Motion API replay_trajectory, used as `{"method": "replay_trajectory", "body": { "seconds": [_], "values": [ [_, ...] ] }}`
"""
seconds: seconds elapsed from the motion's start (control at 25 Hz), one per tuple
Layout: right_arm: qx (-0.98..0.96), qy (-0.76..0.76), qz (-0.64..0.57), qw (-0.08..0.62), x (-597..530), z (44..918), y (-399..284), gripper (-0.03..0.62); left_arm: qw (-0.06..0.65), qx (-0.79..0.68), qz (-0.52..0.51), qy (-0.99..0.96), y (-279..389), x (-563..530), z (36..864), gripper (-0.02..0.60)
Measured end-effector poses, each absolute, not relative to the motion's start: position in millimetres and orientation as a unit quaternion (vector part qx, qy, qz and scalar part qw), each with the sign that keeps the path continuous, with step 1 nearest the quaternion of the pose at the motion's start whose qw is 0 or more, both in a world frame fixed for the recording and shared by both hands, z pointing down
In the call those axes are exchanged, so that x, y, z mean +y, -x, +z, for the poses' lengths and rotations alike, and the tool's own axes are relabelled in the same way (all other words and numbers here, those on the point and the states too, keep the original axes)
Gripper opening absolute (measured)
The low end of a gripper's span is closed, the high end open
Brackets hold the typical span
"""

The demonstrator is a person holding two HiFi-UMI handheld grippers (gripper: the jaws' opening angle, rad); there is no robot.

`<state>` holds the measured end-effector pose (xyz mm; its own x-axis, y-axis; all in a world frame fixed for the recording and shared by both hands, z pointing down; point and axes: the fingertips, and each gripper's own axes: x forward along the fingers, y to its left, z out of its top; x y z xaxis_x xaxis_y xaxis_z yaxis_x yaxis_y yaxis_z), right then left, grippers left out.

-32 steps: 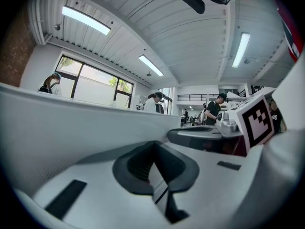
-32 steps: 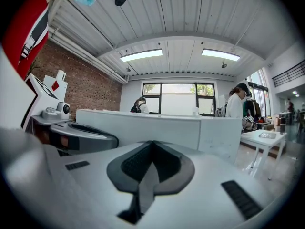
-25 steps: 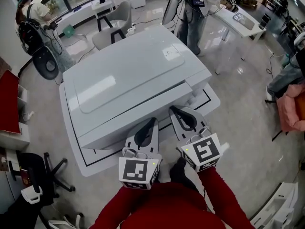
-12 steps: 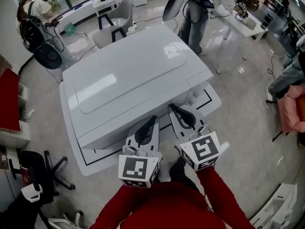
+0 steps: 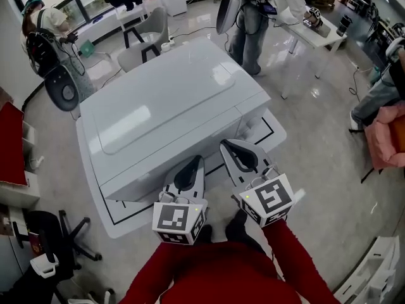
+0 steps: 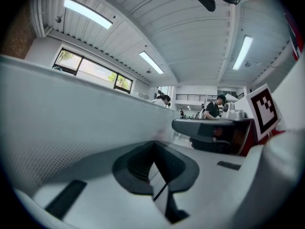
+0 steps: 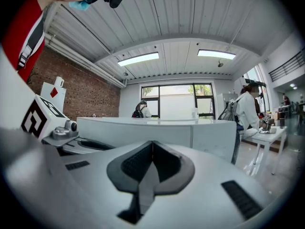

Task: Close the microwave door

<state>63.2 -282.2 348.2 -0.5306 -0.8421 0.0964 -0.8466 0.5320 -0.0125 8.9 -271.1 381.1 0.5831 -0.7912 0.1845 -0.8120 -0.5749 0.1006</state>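
A big white microwave (image 5: 164, 113) stands on a white table (image 5: 269, 132) marked with a black line. I look down on its top, so its front face and door are hidden from the head view. My left gripper (image 5: 195, 162) is shut and empty, its tip at the microwave's near edge. In the left gripper view the shut left gripper (image 6: 155, 149) has the microwave's white wall (image 6: 71, 123) close on its left. My right gripper (image 5: 226, 145) is also shut and empty, beside the near right corner. Beyond the shut right gripper (image 7: 152, 149) the microwave (image 7: 157, 128) fills the middle of its view.
People stand behind the table (image 5: 253, 11) and at the far left (image 5: 44, 30). Grey chairs (image 5: 149, 33) and a white side table (image 5: 316, 33) lie beyond. A black office chair (image 5: 57, 233) is at the lower left and a pink seat (image 5: 389, 135) at the right.
The head view has shifted a little. Both grippers stay shut in much the same place at the microwave's near edge.
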Motion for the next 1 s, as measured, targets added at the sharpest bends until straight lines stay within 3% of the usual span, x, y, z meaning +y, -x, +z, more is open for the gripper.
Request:
{"method": "replay_trajectory", "body": {
  "seconds": [0.56,1.0],
  "values": [
    [-0.86,-0.505,0.068,0.009,-225,345,-126,0.015,0.063,-0.322,-0.003,-0.945,-53,-248,357,0.008],
    [-0.841,-0.532,0.095,-0.017,-186,354,-149,0.015,0.057,-0.292,0.012,-0.955,-36,-222,370,0.008]
  ]
}}
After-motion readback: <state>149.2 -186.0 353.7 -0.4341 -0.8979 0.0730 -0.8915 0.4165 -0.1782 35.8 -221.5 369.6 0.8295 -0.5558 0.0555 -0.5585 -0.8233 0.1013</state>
